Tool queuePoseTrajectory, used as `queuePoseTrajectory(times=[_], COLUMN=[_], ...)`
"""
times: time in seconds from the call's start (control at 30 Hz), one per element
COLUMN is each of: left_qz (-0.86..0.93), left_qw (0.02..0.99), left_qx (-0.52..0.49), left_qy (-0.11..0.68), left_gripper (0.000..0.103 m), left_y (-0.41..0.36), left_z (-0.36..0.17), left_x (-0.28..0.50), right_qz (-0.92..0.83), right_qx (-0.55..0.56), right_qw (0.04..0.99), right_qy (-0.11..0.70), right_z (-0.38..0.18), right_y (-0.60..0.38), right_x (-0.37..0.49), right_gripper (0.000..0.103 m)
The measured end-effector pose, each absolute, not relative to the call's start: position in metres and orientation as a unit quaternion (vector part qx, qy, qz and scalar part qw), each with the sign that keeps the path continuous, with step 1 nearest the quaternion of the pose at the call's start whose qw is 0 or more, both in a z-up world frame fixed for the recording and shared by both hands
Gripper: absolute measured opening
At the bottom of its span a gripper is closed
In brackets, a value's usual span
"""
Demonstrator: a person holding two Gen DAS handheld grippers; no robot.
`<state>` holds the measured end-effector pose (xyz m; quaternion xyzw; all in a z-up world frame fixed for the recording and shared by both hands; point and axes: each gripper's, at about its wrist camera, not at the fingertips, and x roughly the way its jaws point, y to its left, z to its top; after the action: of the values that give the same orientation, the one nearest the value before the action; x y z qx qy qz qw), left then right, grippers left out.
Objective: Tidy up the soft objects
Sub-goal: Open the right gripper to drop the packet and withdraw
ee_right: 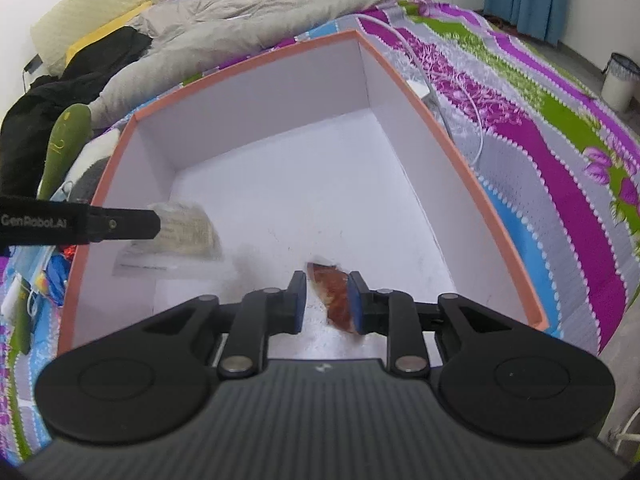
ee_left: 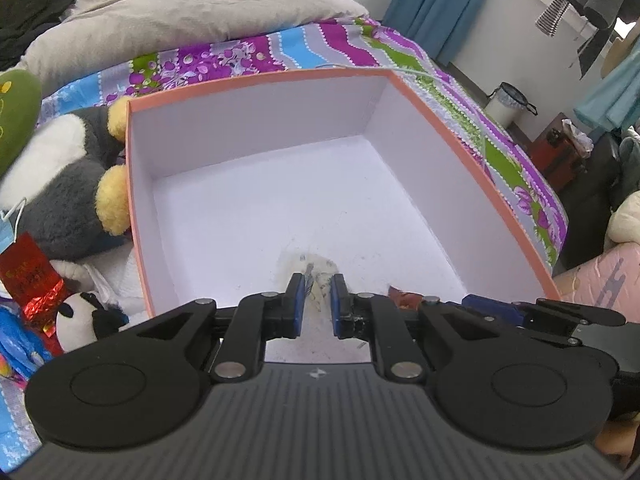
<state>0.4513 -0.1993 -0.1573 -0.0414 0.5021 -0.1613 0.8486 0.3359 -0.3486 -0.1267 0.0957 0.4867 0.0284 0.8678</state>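
Note:
An orange box (ee_left: 256,75) with a white inside lies open on the patterned bedspread; it also shows in the right wrist view (ee_right: 460,148). My left gripper (ee_left: 317,280) is shut on a cream soft item (ee_left: 310,266) over the box floor; the right wrist view shows that item (ee_right: 188,226) at the left gripper's tip. My right gripper (ee_right: 327,280) holds a red-brown soft piece (ee_right: 336,296) between its pads, low inside the box near the front wall. That piece's edge shows in the left wrist view (ee_left: 404,297).
A grey and white plush penguin (ee_left: 60,184), a small panda plush (ee_left: 86,320) and a red foil packet (ee_left: 30,276) lie left of the box. A beige duvet (ee_left: 180,4) covers the far bed. A white cable (ee_right: 452,92) runs right of the box.

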Motion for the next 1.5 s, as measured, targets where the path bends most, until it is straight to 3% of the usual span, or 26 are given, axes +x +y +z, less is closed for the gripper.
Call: queuePoseTrajectory(times=[0.1, 0.87, 1.23, 1.37, 1.5], left_qz=[-0.164, -0.191, -0.174, -0.163, -0.149], left_qw=[0.851, 0.911, 0.932, 0.938, 0.943], left_qx=[-0.04, -0.037, -0.047, -0.055, -0.056], left_qy=[0.497, 0.364, 0.313, 0.301, 0.292], left_gripper=[0.028, 0.028, 0.029, 0.039, 0.039], left_y=[-0.198, -0.142, -0.094, -0.078, -0.066], left_z=[-0.154, -0.019, 0.015, 0.02, 0.021], left_x=[0.447, 0.31, 0.229, 0.207, 0.184], right_qz=[0.026, 0.059, 0.084, 0.092, 0.099], right_qx=[0.099, 0.089, 0.084, 0.08, 0.067], right_qw=[0.867, 0.929, 0.943, 0.946, 0.949], right_qy=[0.487, 0.354, 0.311, 0.301, 0.291], right_z=[-0.125, -0.002, 0.027, 0.029, 0.029], right_y=[-0.35, -0.303, -0.273, -0.262, -0.25], right_x=[0.333, 0.242, 0.191, 0.176, 0.16], right_gripper=[0.033, 0.034, 0.034, 0.034, 0.034])
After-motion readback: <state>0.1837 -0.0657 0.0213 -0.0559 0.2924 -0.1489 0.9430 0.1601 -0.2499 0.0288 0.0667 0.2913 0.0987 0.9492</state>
